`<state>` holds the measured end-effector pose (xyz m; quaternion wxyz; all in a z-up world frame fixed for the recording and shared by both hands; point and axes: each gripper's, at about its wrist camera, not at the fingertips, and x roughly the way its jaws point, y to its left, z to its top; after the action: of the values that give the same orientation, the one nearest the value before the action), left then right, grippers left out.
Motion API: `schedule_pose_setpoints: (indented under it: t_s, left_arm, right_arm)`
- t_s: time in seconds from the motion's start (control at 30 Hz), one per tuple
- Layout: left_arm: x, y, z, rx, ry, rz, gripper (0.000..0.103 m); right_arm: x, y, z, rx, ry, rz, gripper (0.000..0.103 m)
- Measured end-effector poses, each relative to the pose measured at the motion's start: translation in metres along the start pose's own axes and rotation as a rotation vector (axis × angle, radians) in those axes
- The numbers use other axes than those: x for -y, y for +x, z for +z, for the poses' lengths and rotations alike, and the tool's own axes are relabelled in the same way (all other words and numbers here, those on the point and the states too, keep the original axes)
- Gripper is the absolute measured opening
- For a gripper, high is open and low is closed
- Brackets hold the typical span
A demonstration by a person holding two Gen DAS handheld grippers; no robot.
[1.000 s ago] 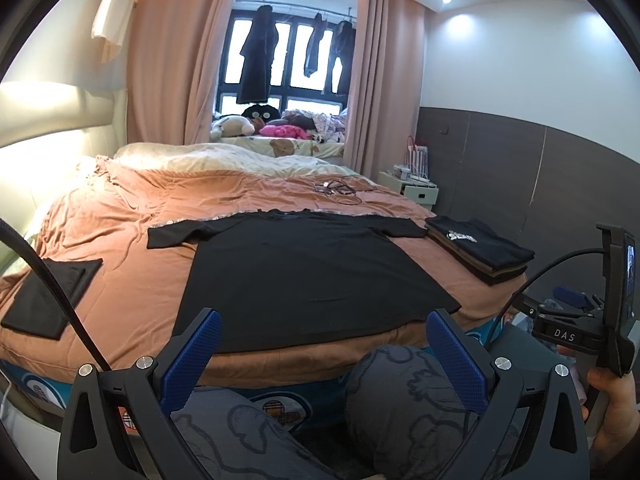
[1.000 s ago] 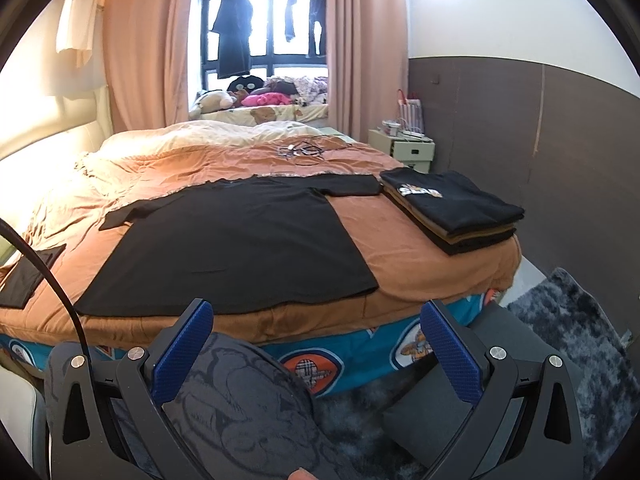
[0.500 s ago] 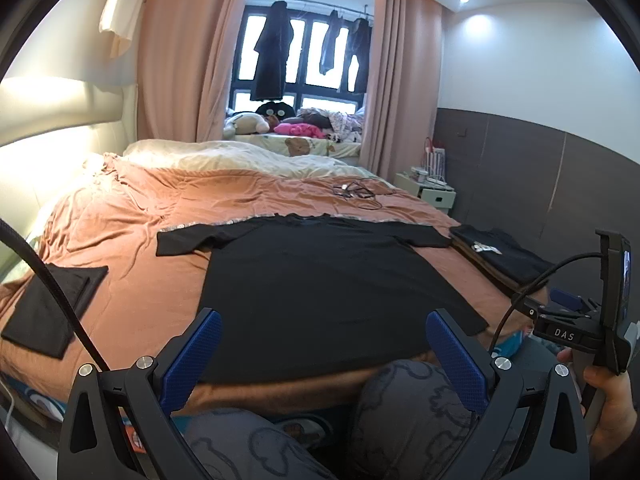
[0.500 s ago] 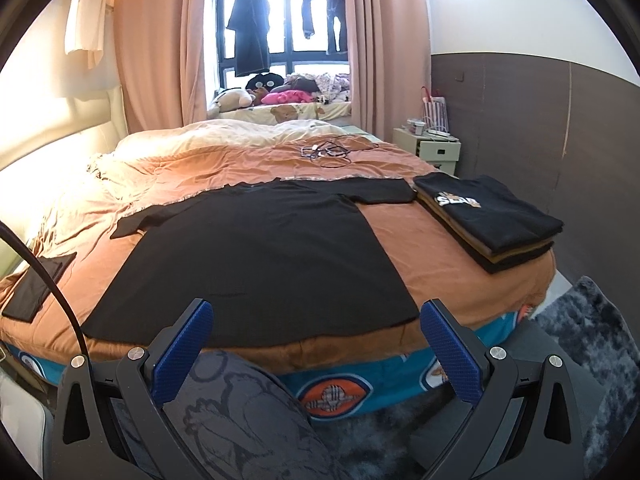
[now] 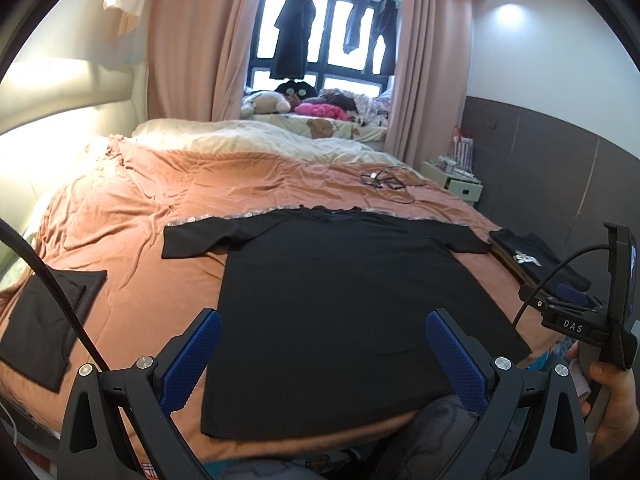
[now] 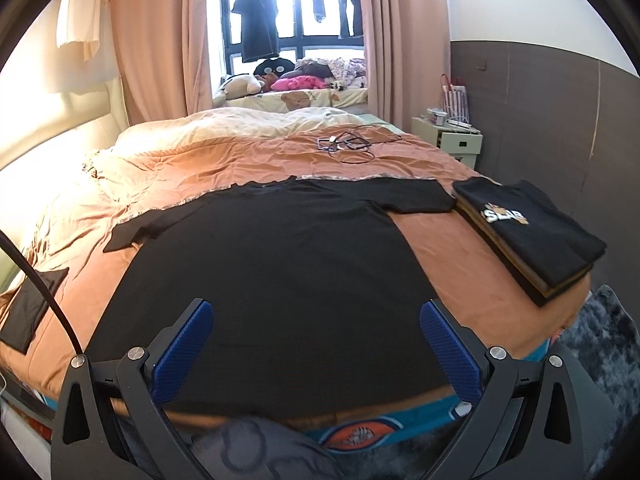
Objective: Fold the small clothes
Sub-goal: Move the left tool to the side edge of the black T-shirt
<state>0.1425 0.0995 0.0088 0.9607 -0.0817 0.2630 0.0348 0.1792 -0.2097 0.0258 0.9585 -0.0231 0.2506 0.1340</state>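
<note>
We see the black T-shirt [image 6: 276, 264] spread flat on the bed [image 5: 120, 216], sleeves out, neck away from us, its hem lying along the near edge. Our left claw [image 5: 323, 354] and right claw [image 6: 316, 346] both hover above that hem with jaws wide apart, holding nothing. The cloth looks thin, soft and light; we judge it will drape and slide easily on the coverlet, so a pinch at a hem corner or a sleeve seam should carry it. A folded stack [image 6: 528, 232] sits at the right edge, just beside one sleeve. The fabric's weave is hard to read, perhaps a fine knit.
</note>
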Motion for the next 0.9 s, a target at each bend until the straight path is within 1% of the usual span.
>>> schedule_pose_setpoints:
  t_s: [0.17,0.33,0.43,0.5,0.67,0.7,0.73,0.8,0.9]
  left_arm:
    - [-0.023,0.03,0.014,-0.029,-0.027,0.024,0.102]
    - [-0.045,0.053,0.028,-0.043,-0.057,0.035,0.101]
    - [-0.063,0.07,0.04,-0.052,-0.078,0.049,0.097]
    - [-0.077,0.081,0.048,-0.059,-0.096,0.059,0.094]
    - [-0.122,0.111,0.071,-0.076,-0.133,0.088,0.083]
    - [-0.131,0.117,0.075,-0.08,-0.141,0.093,0.083]
    - [-0.137,0.122,0.078,-0.084,-0.145,0.101,0.082]
    - [-0.156,0.137,0.086,-0.097,-0.157,0.117,0.08]
    - [-0.184,0.16,0.095,-0.125,-0.183,0.138,0.074]
  right_arm:
    - [-0.009,0.035,0.014,-0.024,0.001,0.022,0.103]
    - [-0.018,0.074,0.035,-0.055,0.018,0.07,0.103]
    - [-0.027,0.098,0.049,-0.072,0.031,0.102,0.103]
    - [-0.034,0.115,0.057,-0.082,0.048,0.143,0.103]
    - [-0.047,0.151,0.07,-0.103,0.044,0.198,0.103]
    - [-0.052,0.161,0.073,-0.111,0.037,0.217,0.103]
    - [-0.055,0.17,0.076,-0.116,0.03,0.226,0.101]
    - [-0.062,0.187,0.083,-0.136,0.015,0.241,0.09]
    - [-0.067,0.211,0.098,-0.154,0.023,0.269,0.087]
